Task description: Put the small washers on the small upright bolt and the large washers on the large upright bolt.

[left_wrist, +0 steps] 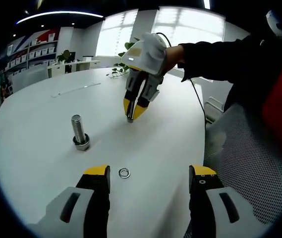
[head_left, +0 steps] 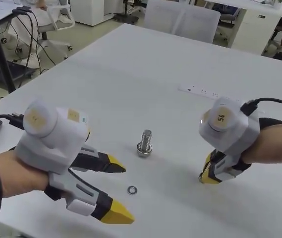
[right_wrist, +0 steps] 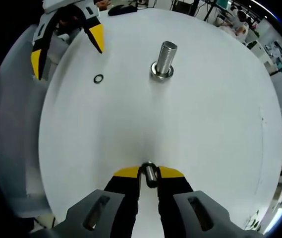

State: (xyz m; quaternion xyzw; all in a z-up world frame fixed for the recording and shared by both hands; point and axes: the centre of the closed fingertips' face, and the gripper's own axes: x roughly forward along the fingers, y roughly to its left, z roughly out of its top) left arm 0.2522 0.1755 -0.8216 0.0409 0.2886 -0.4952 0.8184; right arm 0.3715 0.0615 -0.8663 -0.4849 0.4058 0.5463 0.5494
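Down near the worktop's [head_left: 131, 74] near edge, the left gripper [head_left: 126, 194] lies low over the smooth, matte white surface, its black jaws with wedge-shaped yellow tips spread wide apart and holding nothing. A small washer [head_left: 132, 190], a thin flat steel ring, lies flat on the worktop just ahead of those tips; in the left gripper view the washer [left_wrist: 124, 173] sits between the two jaws of the left gripper [left_wrist: 149, 172], close to the left one and apart from both. Farther in from the near edge, toward the worktop's middle, an upright bolt [head_left: 144, 143] stands on its head, a shiny threaded steel cylinder with a wider collar at its foot. To the right, the right gripper [head_left: 209, 177] points down with its tips at the worktop. In the right gripper view its jaws are closed on a small metal piece [right_wrist: 150, 174], rounded and bright, though whether it is a washer or a bolt cannot be told.
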